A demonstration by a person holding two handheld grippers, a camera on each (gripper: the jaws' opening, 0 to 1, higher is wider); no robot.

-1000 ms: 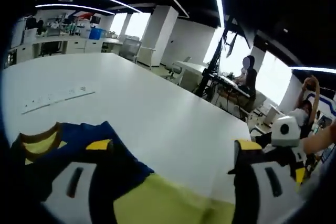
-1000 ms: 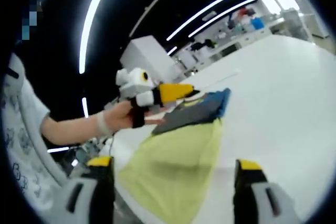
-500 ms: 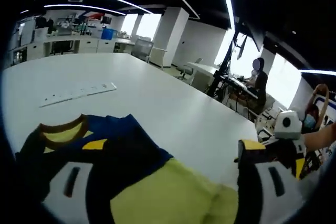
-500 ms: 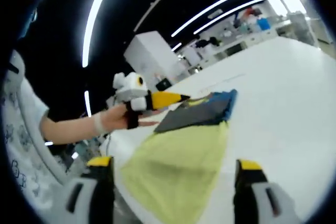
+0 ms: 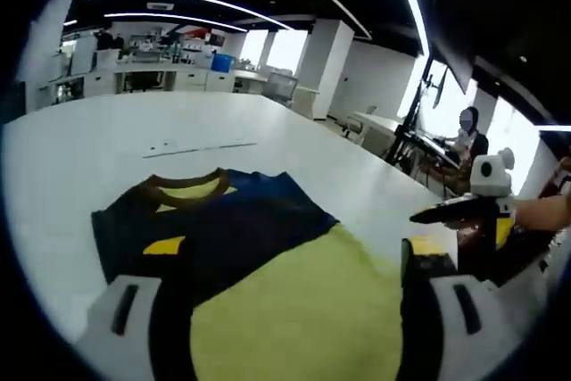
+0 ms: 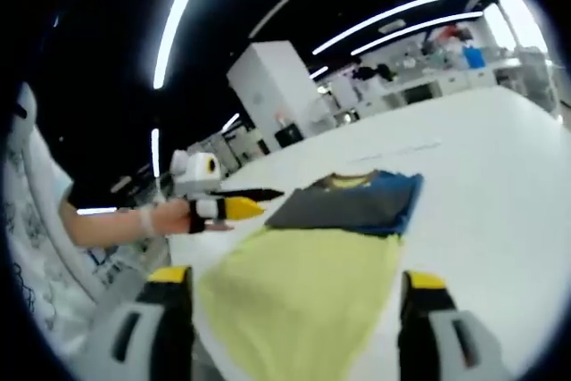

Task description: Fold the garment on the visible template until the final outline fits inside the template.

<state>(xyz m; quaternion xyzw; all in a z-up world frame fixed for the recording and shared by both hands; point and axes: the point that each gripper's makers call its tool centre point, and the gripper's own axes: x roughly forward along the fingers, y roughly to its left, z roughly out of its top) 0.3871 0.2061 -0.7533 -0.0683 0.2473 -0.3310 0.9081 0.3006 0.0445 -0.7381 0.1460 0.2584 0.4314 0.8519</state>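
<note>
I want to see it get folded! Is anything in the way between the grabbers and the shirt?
Nothing visible is. The shirt lies flat on the white table, just past the open left gripper. The open right gripper also faces it with nothing between.

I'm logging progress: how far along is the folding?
Barely started. The garment lies spread out on the white table, collar away from the person, with no fold visible. Nothing is in hand: the left gripper and right gripper both hover open above it. All folds remain; no template outline is discernible.
</note>
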